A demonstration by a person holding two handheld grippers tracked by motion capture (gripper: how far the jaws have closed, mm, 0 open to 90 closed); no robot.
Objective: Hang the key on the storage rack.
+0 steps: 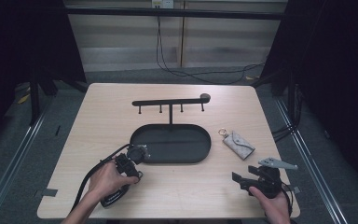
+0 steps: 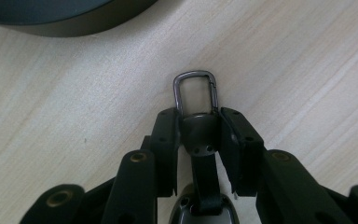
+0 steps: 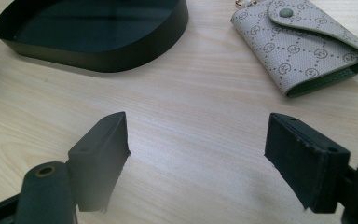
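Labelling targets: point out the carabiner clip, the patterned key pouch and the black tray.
carabiner clip (image 2: pixel 195 93), left gripper view, on its metal loop.
patterned key pouch (image 3: pixel 303 44), right gripper view, on its front face.
black tray (image 1: pixel 205 149), high view, on its right rim.

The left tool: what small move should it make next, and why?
Probably lift the key ring and carry it toward the hook rack. The left tool is already shut on it, low over the table beside the tray, and the rack's hooks look free.
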